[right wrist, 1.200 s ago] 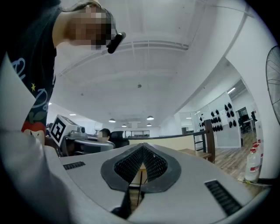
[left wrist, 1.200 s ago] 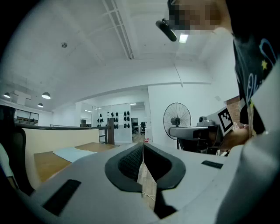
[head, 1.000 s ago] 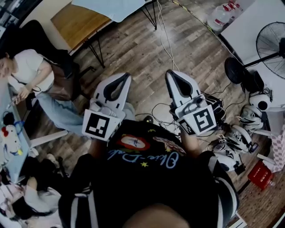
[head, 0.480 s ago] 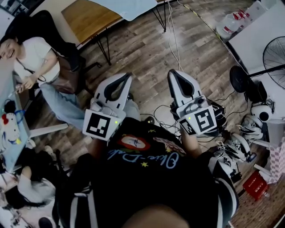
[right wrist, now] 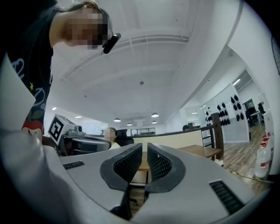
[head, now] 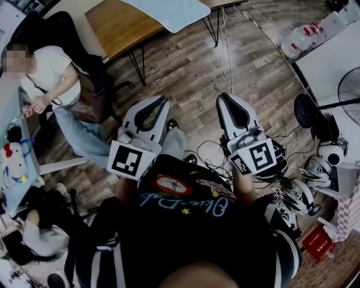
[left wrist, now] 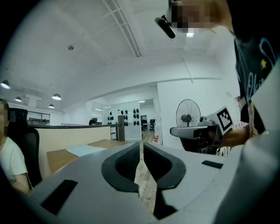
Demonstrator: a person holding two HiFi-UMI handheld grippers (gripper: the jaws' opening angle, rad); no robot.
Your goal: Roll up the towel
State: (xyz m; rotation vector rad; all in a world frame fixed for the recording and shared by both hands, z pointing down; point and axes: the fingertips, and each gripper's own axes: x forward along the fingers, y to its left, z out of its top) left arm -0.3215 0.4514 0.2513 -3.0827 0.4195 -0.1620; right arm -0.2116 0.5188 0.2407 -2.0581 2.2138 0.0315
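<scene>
A light blue towel (head: pixel 169 11) lies flat on a wooden table (head: pixel 115 25) at the top of the head view, well beyond both grippers. It shows again as a pale sheet (left wrist: pixel 85 149) far off in the left gripper view. My left gripper (head: pixel 159 101) and right gripper (head: pixel 225 98) are held side by side in front of my chest, over the wooden floor. Both are shut with nothing between their pads. The left gripper's jaws (left wrist: pixel 141 146) meet along a thin line, and so do the right gripper's (right wrist: pixel 145 151).
A person (head: pixel 48 73) sits at the left beside a desk, in front of a black chair (head: pixel 93 79). Cables (head: pixel 225 45) run across the floor. A fan (head: pixel 349 90), water bottles (head: pixel 306 39), white gear (head: pixel 304 191) and a red box (head: pixel 316 243) crowd the right side.
The wooden table with the towel has come further into the head view, sliding down and right. Both grippers keep their place before my chest, still shut.
</scene>
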